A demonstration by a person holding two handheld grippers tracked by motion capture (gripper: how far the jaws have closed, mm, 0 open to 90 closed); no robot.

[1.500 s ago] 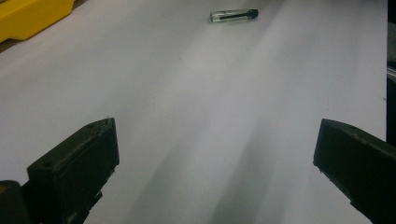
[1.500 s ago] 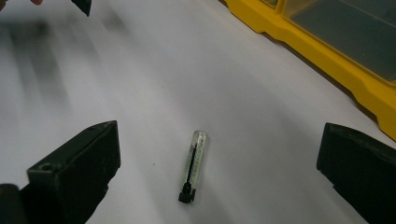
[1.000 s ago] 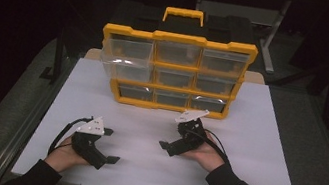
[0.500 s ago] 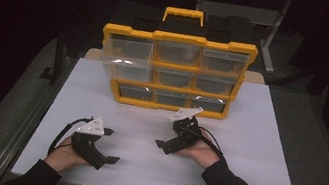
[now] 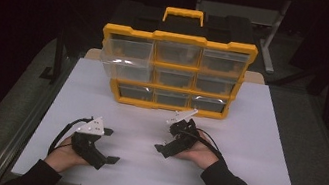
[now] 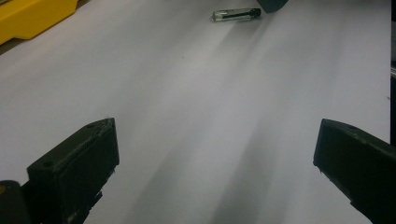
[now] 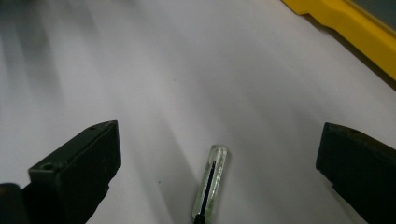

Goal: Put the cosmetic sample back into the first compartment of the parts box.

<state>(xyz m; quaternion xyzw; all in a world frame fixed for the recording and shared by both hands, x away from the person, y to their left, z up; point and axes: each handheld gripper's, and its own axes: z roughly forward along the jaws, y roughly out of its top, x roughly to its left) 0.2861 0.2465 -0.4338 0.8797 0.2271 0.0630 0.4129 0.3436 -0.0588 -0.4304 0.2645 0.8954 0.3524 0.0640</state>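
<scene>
A: Since the right fingers [image 7: 219, 177] stand wide apart w/ the little clear-handled screwdriver [image 7: 211, 183] lying flat between them, I'd say that hand is lining up a pick.

B: Agreed. It lies on the bare counter [image 7: 187, 70], closer to neither pad really, handle end pointing away from the fingers, touching nothing but the surface. Not gripped yet.

A: Left fingers [image 6: 215, 154]?

B: Also spread, nothing between them. Screwdriver [image 6: 236, 15] sits well ahead of them, just by the right gripper's tip. Prob. parked so it's out of the way.

A: Pose?

B: Right gripper [image 5: 174, 136] is angled down & inward, hand low on the counter. Left gripper [image 5: 95, 148] rests flat, pointing across toward the right one. Yellow organizer [image 5: 174, 71] is beyond both, untouched.
</scene>
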